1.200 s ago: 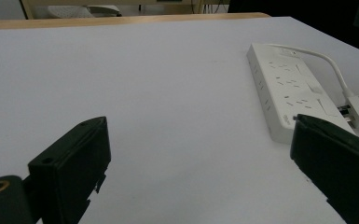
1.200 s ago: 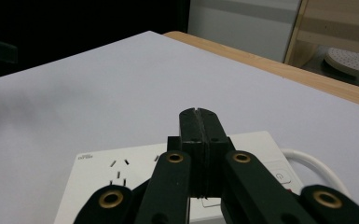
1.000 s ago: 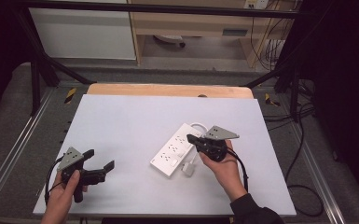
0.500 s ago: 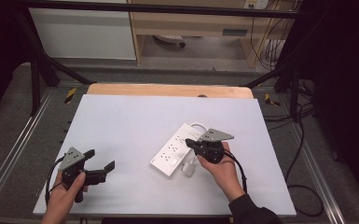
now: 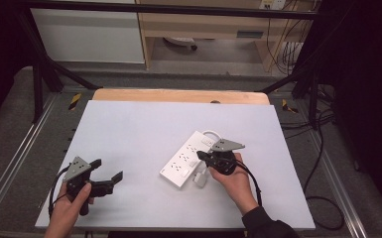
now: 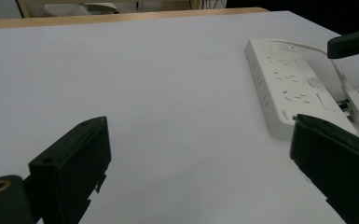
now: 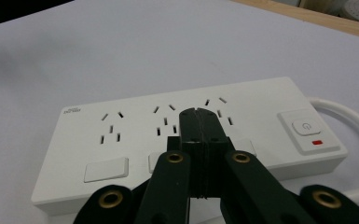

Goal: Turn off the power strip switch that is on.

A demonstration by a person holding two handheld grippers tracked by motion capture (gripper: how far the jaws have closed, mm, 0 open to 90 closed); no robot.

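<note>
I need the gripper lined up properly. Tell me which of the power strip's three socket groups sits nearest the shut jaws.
The middle socket group on the power strip: the right gripper has its shut tips right beside it, whereas the group by the printed logo lies clearly apart.

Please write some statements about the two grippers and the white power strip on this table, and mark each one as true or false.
1. The right gripper has its jaws shut together above the power strip. True.
2. The left gripper is closed on the plug. False: its jaws stand wide apart with nothing between them, over bare table, away from the strip.
3. The power strip has a switch at the end where its white cable comes out. True.
4. A black plug sits in the middle socket. False: the sockets seen in the right gripper view are empty; a white plug lies on the table beside the strip.
5. The power strip lies square to the table edge. False: it lies diagonally.
</note>
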